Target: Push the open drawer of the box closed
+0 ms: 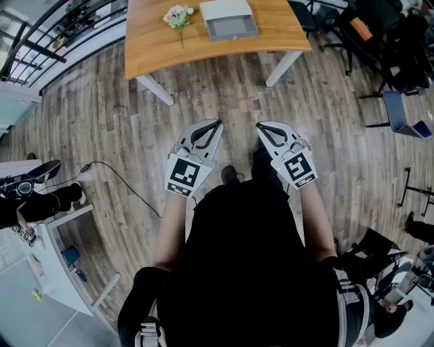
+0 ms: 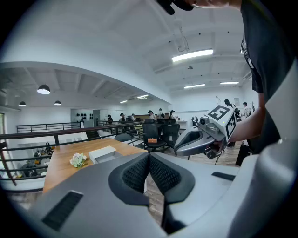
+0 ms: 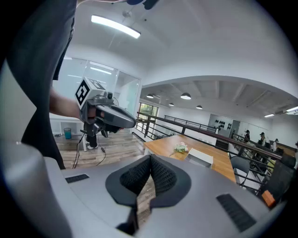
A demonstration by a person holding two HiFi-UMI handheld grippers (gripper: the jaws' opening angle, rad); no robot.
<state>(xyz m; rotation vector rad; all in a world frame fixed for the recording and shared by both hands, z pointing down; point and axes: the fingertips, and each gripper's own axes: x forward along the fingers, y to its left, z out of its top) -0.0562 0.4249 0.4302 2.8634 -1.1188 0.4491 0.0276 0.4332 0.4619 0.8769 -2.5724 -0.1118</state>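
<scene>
A small white box [image 1: 228,18] stands on the far wooden table [image 1: 156,41], with its grey drawer [image 1: 232,29] pulled out toward me. The box also shows in the left gripper view [image 2: 103,154] and in the right gripper view [image 3: 200,157]. Both grippers hang over the floor well short of the table, side by side. My left gripper [image 1: 217,125] is shut with nothing in it, its ribbed pads meeting [image 2: 149,157]. My right gripper [image 1: 260,127] is likewise shut and empty [image 3: 150,159]. Each gripper sees the other: the right one [image 2: 205,137] and the left one [image 3: 106,116].
A small bunch of pale flowers [image 1: 178,17] lies on the table left of the box. Office chairs [image 1: 352,30] and a blue bin [image 1: 405,123] stand at the right. A cable [image 1: 116,175] trails on the wood floor beside a white desk [image 1: 64,271]. A railing [image 1: 47,41] runs at the top left.
</scene>
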